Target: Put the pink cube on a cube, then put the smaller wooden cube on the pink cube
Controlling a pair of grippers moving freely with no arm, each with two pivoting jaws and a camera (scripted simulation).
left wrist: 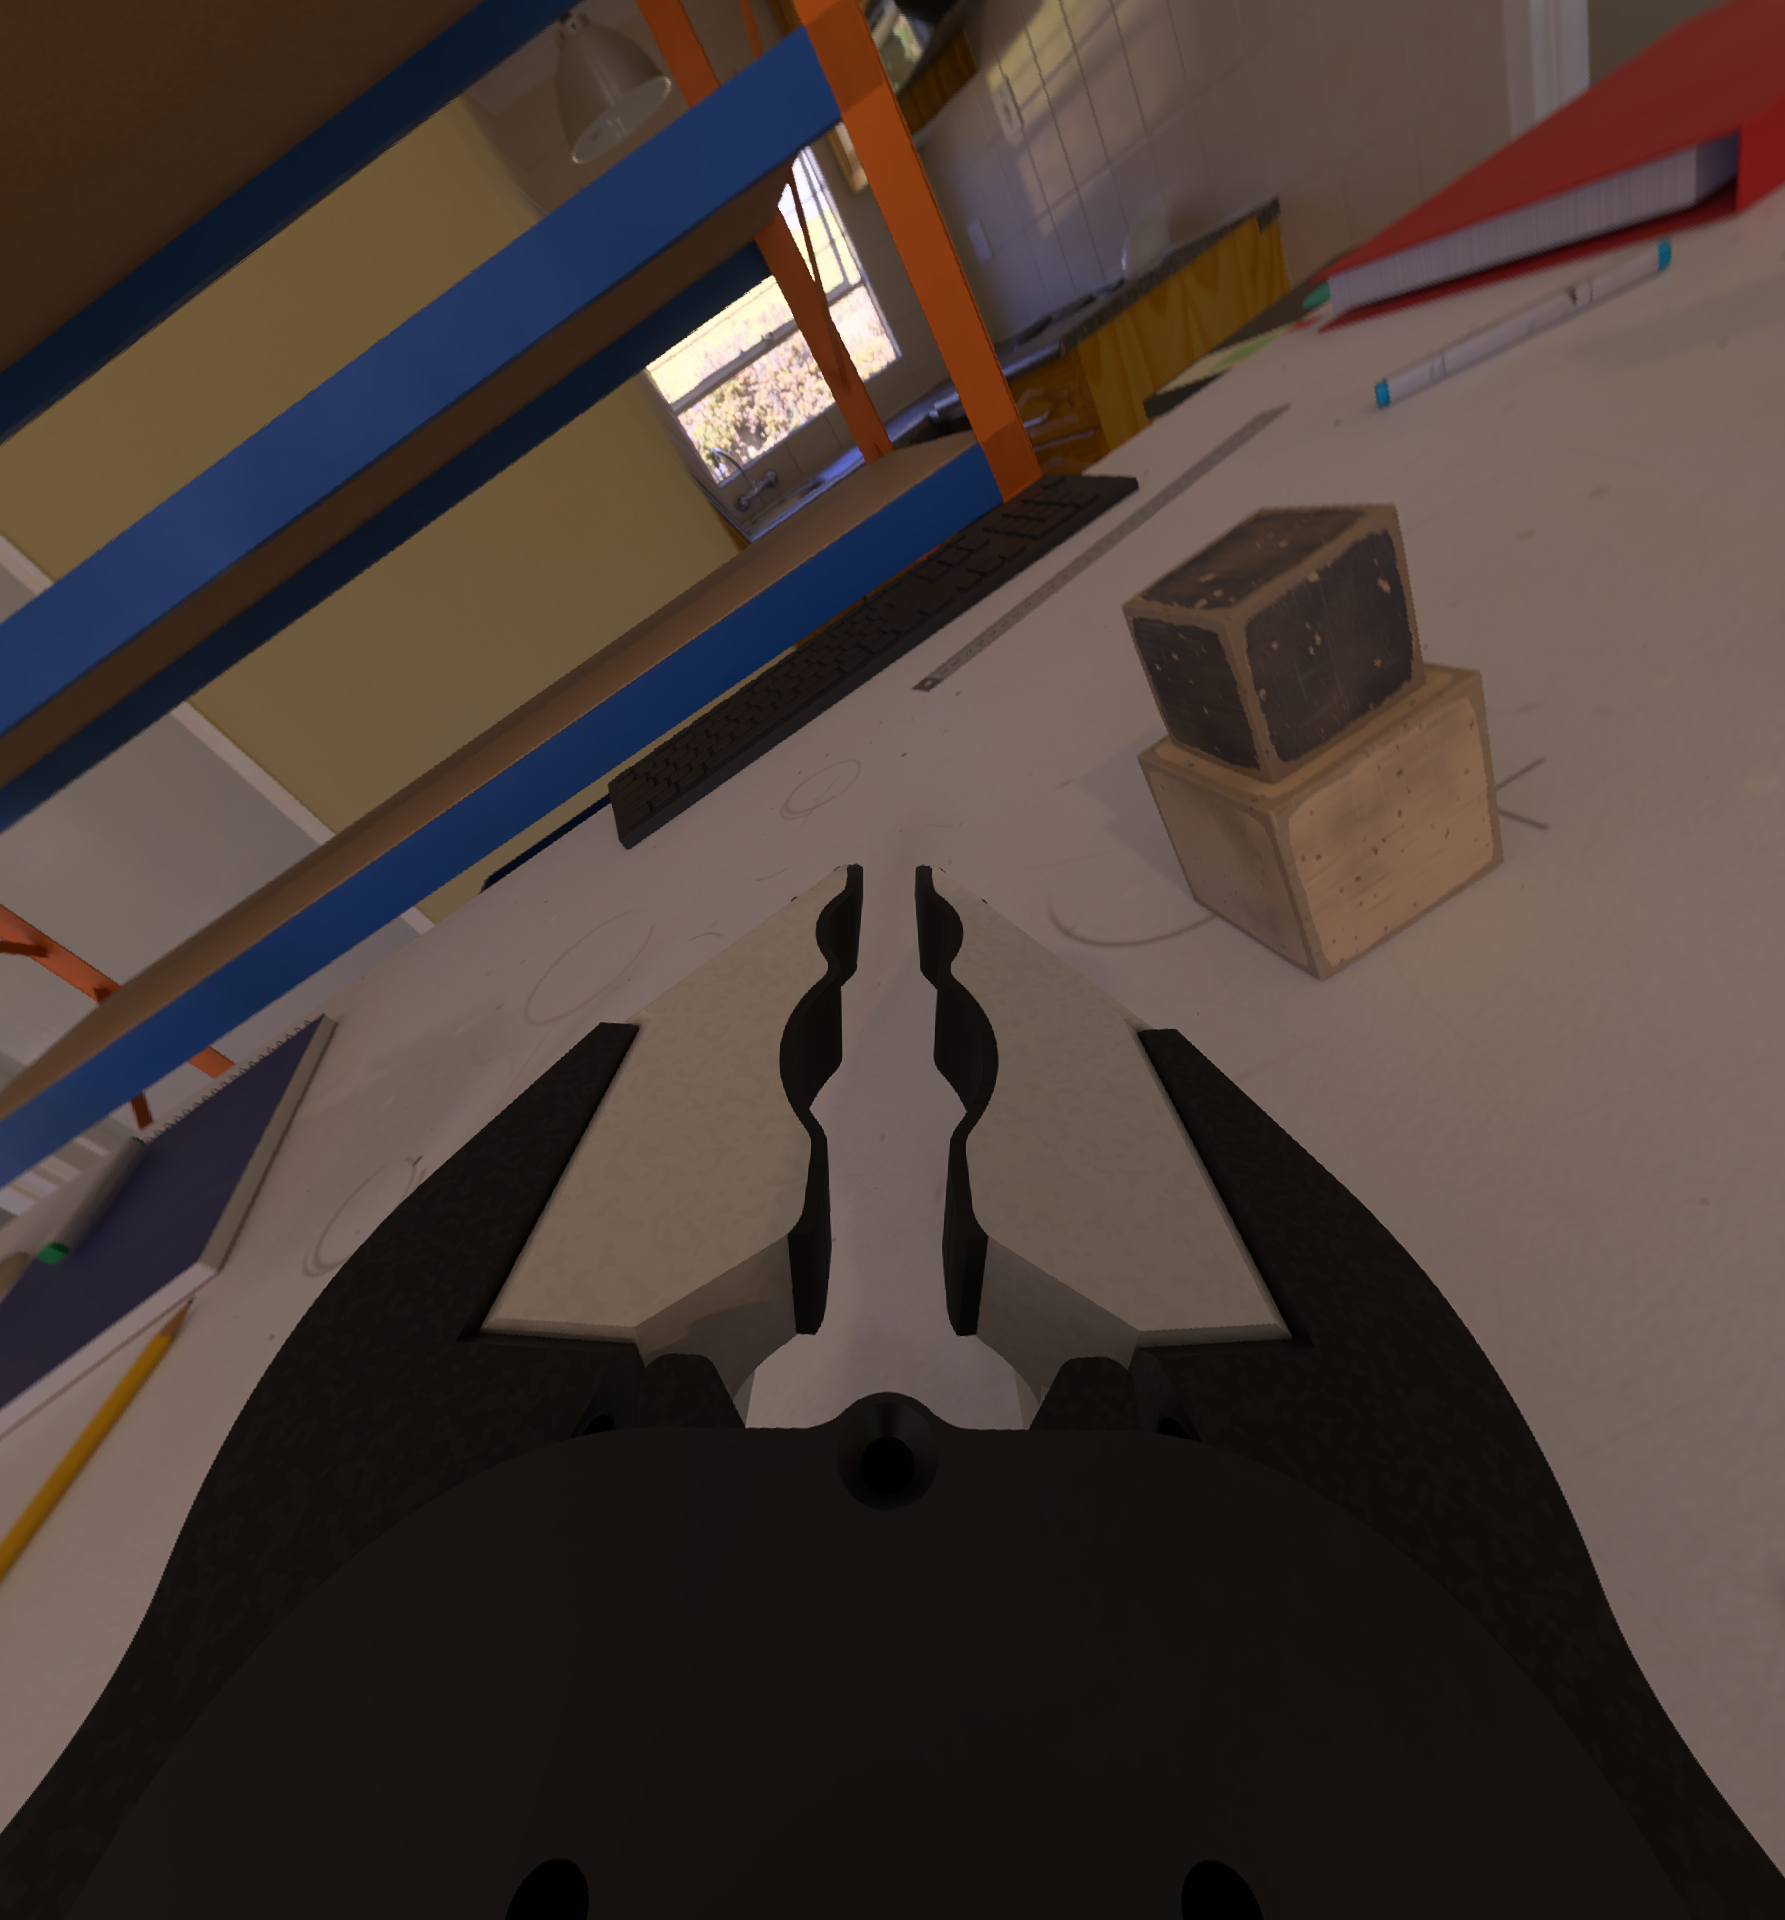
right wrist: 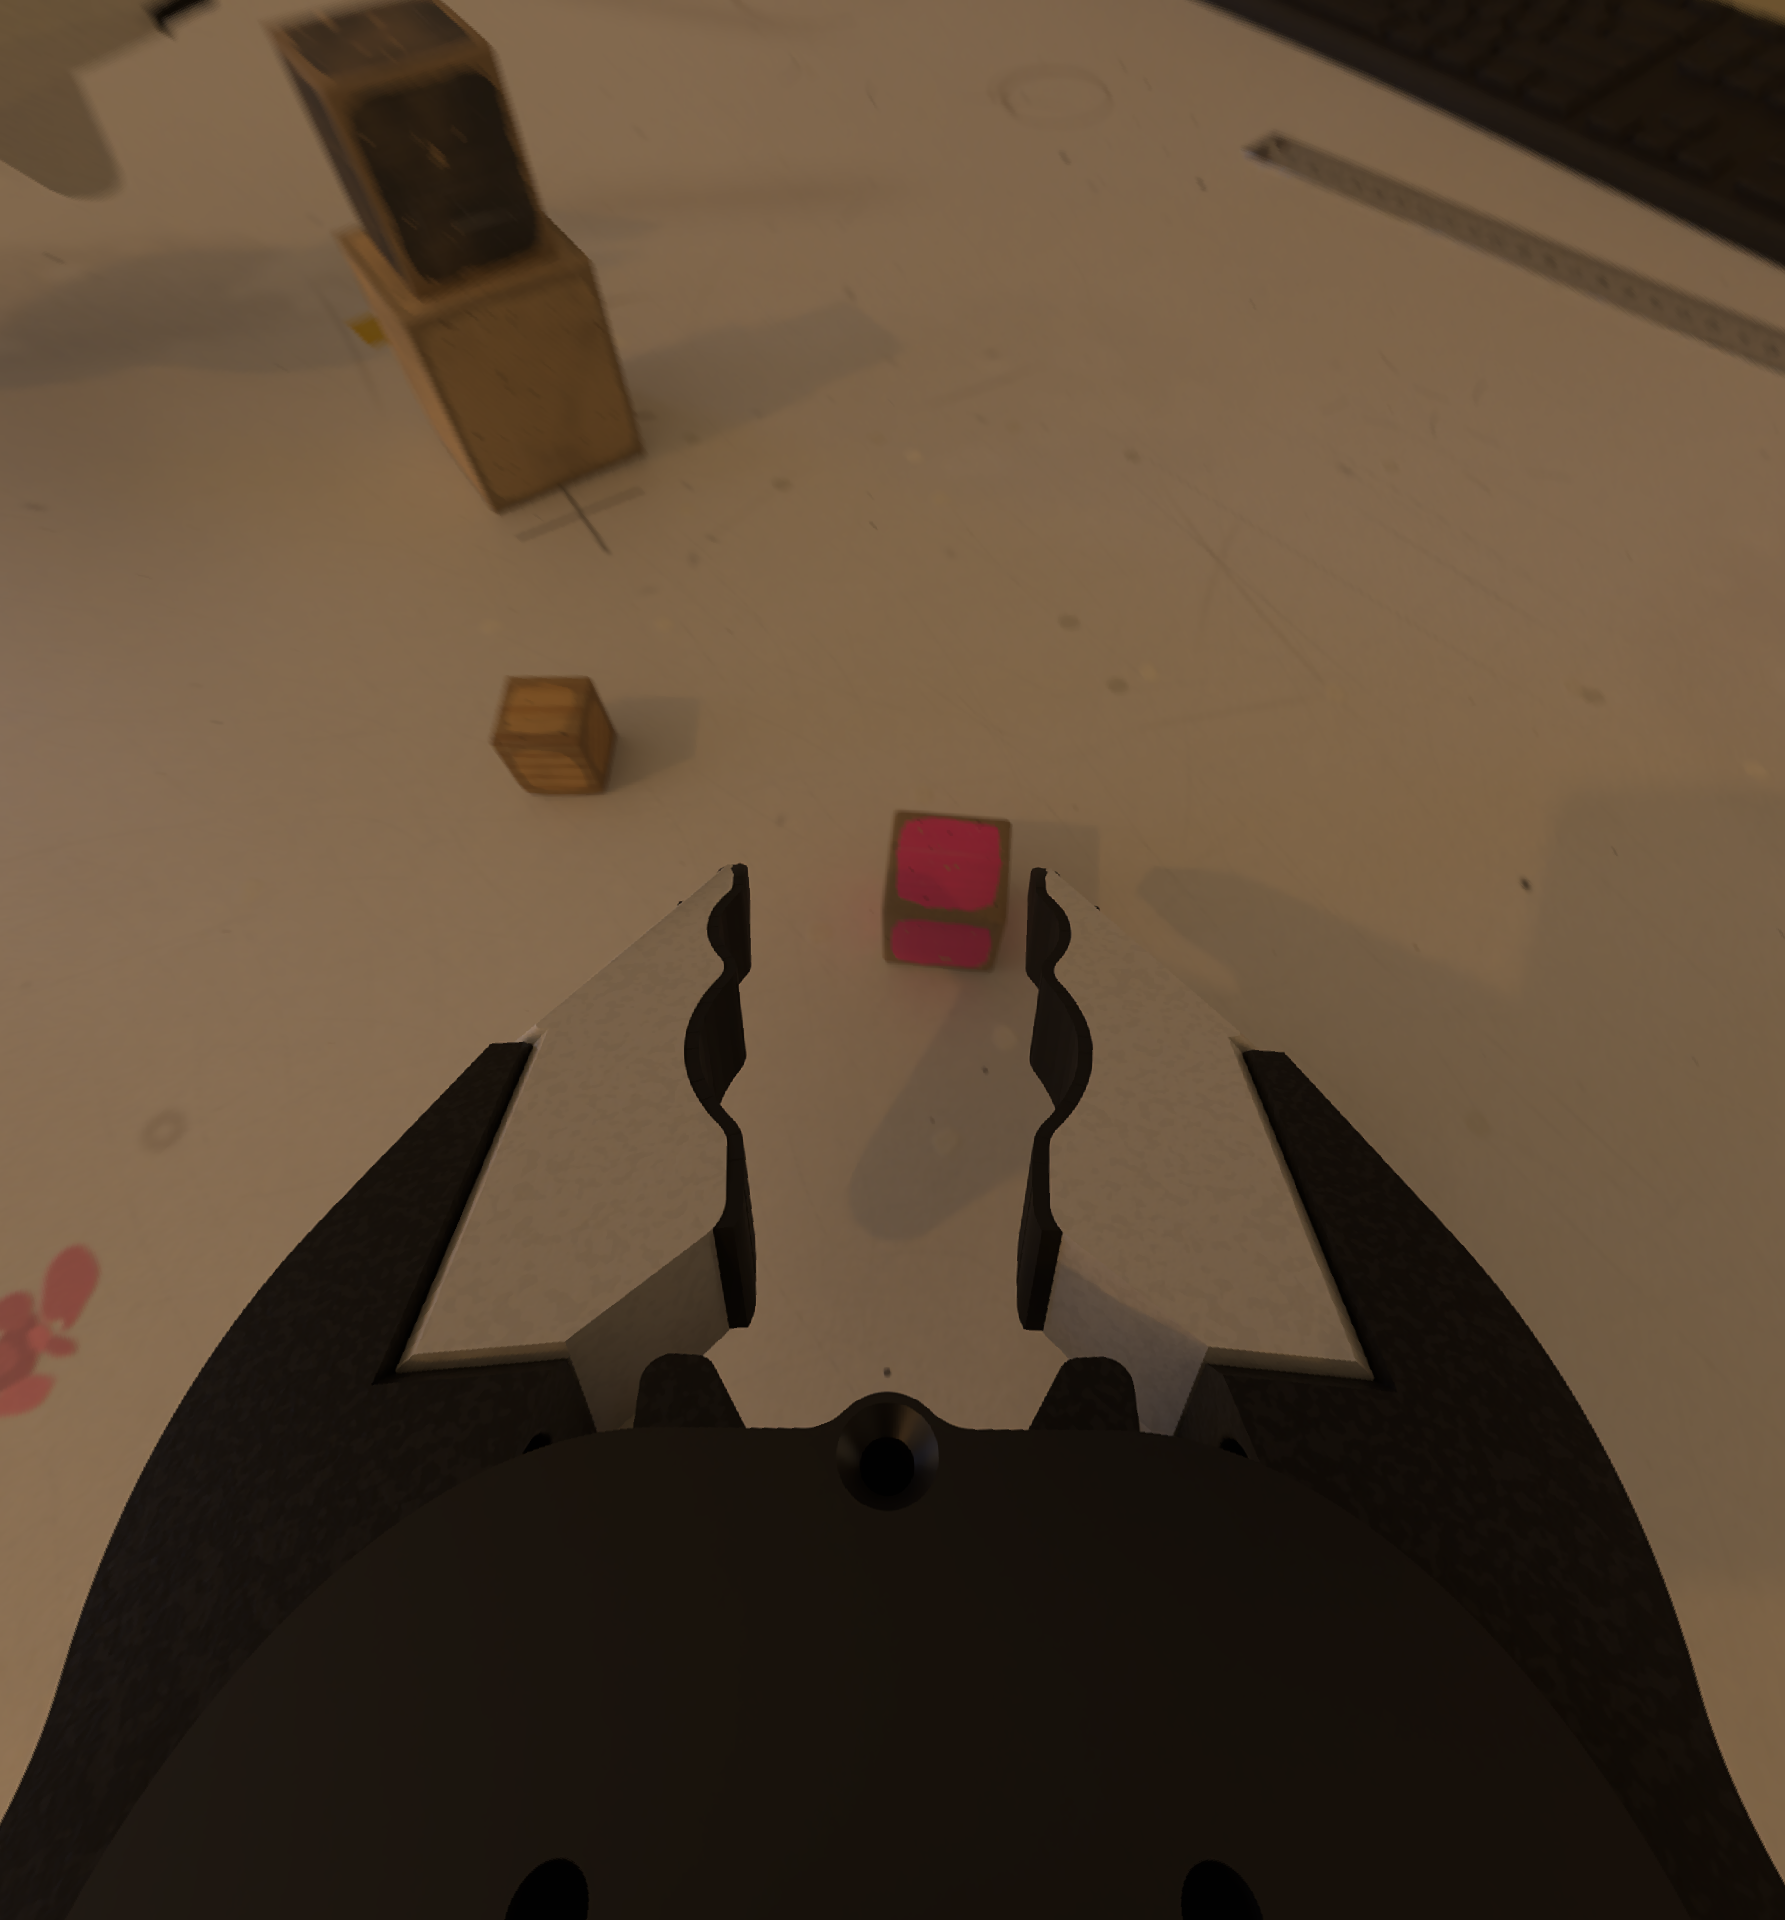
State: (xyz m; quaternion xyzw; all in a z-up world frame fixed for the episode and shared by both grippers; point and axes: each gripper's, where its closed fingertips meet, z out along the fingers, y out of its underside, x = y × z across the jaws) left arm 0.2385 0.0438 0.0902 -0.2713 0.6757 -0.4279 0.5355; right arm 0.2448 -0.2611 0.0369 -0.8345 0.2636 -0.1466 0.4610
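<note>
My right tool spread, empty; left tool nearly pressed together. Scuffed white surface; blue-orange shelving, window far.

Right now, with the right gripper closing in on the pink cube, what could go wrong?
The pink cube sits off-centre, close to one finger of the open right gripper; closing could nudge it aside. The only stack is a dark cube skewed on a pale wooden cube, so adding to it could topple it.
</note>
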